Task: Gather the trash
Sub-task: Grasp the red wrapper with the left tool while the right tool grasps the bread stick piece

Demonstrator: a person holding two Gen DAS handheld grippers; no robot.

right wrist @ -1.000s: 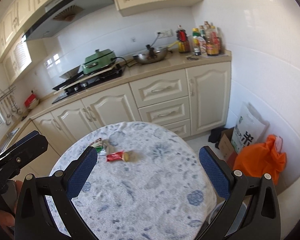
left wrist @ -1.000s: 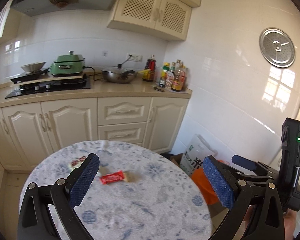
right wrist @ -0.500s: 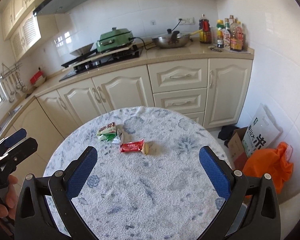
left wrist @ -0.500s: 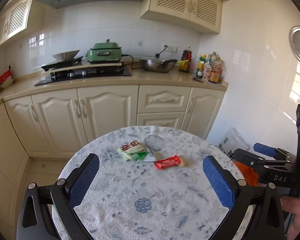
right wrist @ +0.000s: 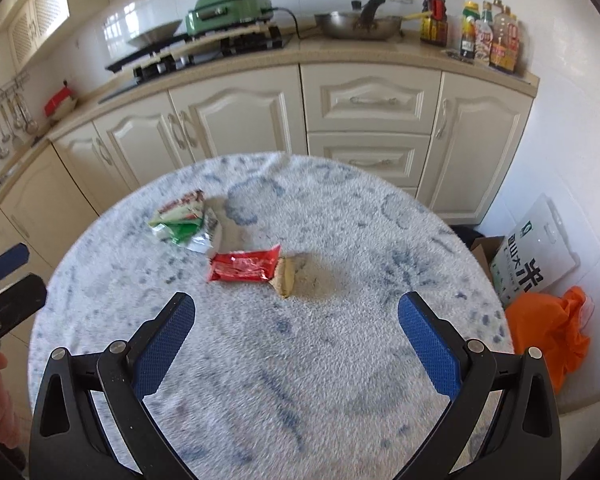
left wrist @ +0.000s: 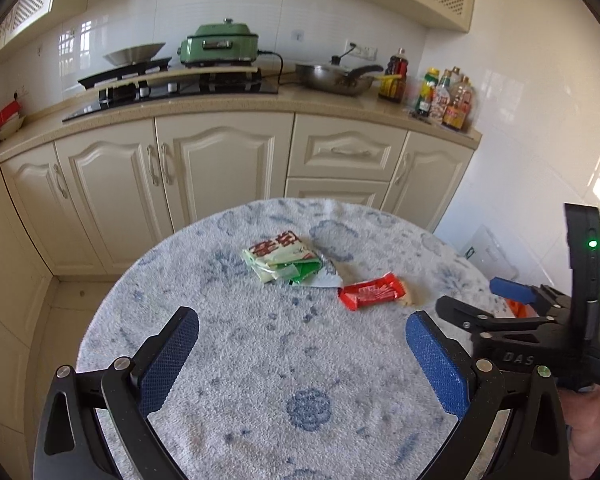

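Note:
A red snack wrapper [left wrist: 371, 290] [right wrist: 245, 266] with a beige biscuit piece [right wrist: 285, 276] at its right end lies mid-table. Behind and left of it sits a crumpled green and white packet [left wrist: 282, 255] [right wrist: 185, 220]. Both rest on a round table under a white and blue cloth [left wrist: 292, 360] [right wrist: 340, 360]. My left gripper [left wrist: 300, 354] hangs open above the near side of the table, empty. My right gripper [right wrist: 296, 334] is open too, just short of the red wrapper, nothing between its fingers. In the left wrist view the right gripper [left wrist: 512, 300] shows at the right edge.
Cream cabinets [left wrist: 220, 176] and a counter with a stove [left wrist: 172, 84], green cooker [left wrist: 220, 44], pan [left wrist: 332, 78] and bottles [left wrist: 444, 96] stand behind the table. On the floor at right are an orange bag [right wrist: 548, 332], a white sack [right wrist: 532, 256] and a cardboard box [right wrist: 486, 250].
Both grippers have swung and tipped down toward the table and come closer; the wrappers now sit larger and nearer the centre. Both stay open. The trash has not moved.

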